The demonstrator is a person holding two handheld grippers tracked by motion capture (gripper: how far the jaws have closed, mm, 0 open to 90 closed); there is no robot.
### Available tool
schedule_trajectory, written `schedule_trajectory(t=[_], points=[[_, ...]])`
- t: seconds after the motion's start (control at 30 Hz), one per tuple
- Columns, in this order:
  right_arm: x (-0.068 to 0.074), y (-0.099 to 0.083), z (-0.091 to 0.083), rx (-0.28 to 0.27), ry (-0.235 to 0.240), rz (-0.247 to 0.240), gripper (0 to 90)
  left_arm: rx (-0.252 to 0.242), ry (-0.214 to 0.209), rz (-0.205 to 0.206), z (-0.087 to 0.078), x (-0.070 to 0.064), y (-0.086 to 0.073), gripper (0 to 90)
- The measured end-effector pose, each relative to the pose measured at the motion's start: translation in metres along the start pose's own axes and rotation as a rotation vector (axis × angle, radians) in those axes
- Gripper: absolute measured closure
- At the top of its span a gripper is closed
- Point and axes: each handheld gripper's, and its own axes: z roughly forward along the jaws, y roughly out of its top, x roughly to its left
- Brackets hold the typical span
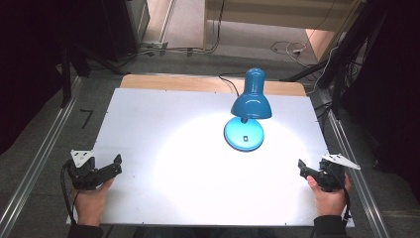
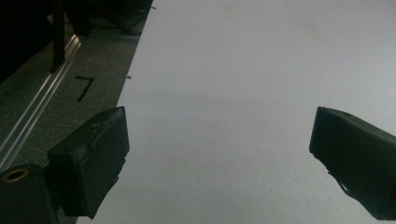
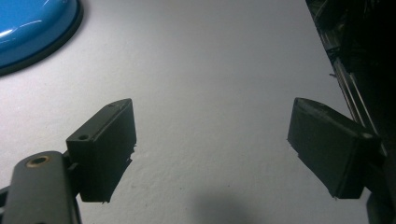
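At the lower left of the high view, the left gripper (image 1: 110,167) is held over the near left corner of the table (image 1: 163,148), its jaws spread apart and nothing between them. In the left gripper view only bare white tabletop is seen between the parted jaws. The lamp (image 1: 246,110) is found right of centre in the upper half of the frame, upright, lit, its round base resting on the table, well apart from both grippers. At the lower right, the right gripper (image 1: 303,168) is held at the table's right edge, jaws likewise parted and empty. In the right gripper view the lamp base (image 3: 32,28) is seen at upper left, clear of the jaws.
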Motion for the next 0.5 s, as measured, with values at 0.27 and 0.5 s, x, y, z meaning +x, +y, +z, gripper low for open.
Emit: schedule_trajectory(t=[0.27,0.5], points=[[0.0031,0.0017,-0.0004,-0.008,0.015,-0.009,14.0,0.0,0.001,-0.001,-0.0001,0.0,-0.0003,5.4],[0.0074,0.0049,0.002,-0.012,0.027,-0.011,14.0,0.001,-0.001,-0.001,0.0001,0.0001,-0.0005,5.4]])
